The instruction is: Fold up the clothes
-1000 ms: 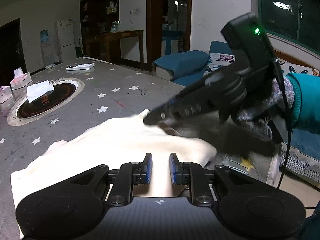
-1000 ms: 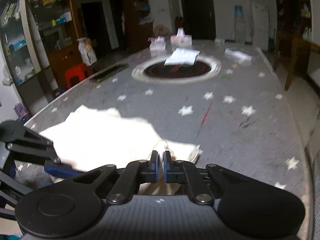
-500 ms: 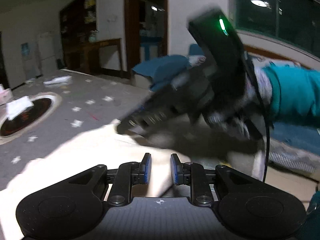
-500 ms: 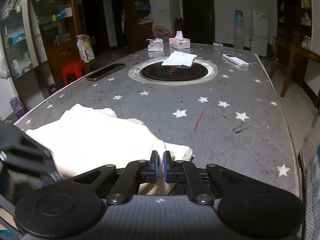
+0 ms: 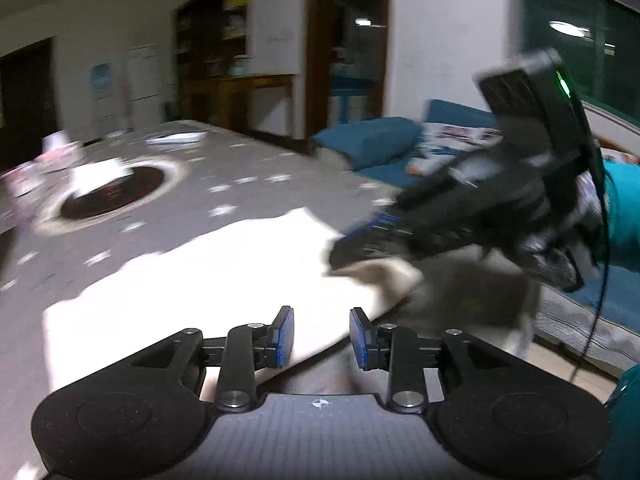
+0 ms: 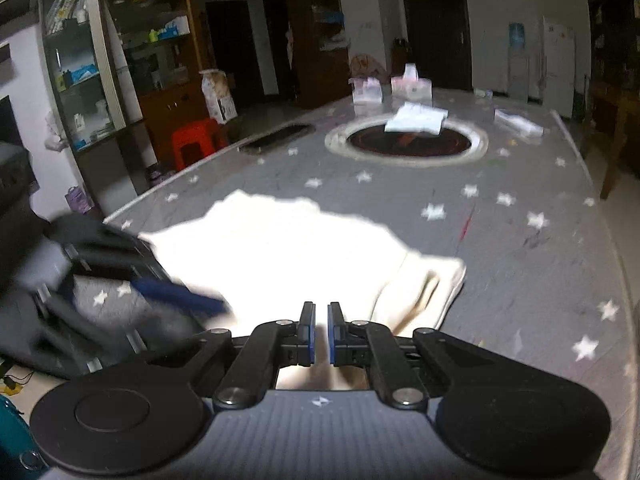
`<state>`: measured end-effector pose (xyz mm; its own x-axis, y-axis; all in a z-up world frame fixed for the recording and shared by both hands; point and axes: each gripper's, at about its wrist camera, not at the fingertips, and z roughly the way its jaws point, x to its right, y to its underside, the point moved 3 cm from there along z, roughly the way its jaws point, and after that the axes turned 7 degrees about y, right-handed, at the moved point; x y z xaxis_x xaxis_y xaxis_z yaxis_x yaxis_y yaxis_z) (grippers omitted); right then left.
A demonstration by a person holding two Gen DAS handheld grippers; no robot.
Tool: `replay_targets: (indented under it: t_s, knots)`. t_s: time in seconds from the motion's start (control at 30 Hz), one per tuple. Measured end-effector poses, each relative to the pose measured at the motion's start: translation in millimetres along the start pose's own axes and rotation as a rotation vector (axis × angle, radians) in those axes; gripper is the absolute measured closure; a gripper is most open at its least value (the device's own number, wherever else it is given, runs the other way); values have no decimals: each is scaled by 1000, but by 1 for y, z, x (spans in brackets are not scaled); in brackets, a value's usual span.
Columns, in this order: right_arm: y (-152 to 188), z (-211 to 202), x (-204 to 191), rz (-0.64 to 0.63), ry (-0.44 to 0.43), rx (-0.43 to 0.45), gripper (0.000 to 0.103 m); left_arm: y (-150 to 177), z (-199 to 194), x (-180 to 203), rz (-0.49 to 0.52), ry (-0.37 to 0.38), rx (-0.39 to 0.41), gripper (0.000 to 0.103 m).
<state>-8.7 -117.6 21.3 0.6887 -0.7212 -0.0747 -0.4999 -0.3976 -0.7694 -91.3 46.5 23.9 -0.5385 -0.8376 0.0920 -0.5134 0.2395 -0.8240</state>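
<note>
Cloth [image 5: 224, 276] lies ahead of us, long axis lower left to centre right; left gripper [image 5: 322, 336] has just parted, empty; right gripper [image 6: 321, 332] pinches its near edge.

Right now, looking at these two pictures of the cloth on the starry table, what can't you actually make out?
- Whether the right gripper pinches the cream cloth: its own body hides the fold.
- Right gripper's tips in the left view: motion blur.
- Cloth's near edge under the left gripper, whose jaws have just been opening: hidden by the gripper.
- Items around the table's round inset: small and blurred.
</note>
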Motion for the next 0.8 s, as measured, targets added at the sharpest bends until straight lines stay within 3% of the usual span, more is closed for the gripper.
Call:
replay_targets:
  t_s: [0.23,0.37,0.47,0.57,0.63,0.8]
  knots:
    - [12,6,-1,4,20,9,96,19,-40,-65,-242,-235,35,70]
    - [18,5,-2,-18,25,32,95,37,-46,-80,-321,-227,34,71]
    - [19,6,-2,-23,24,46,94,33,-50,-76,-323,-226,33,70]
    - [22,6,-1,-22,21,61,94,25,-63,-83,-396,-200,70,70]
    - [23,5,1,-11,17,71,94,19,-70,-92,-412,-227,93,70]
    - [27,5,2,18,13,100,93,17,-57,-130,-530,-247,32,75]
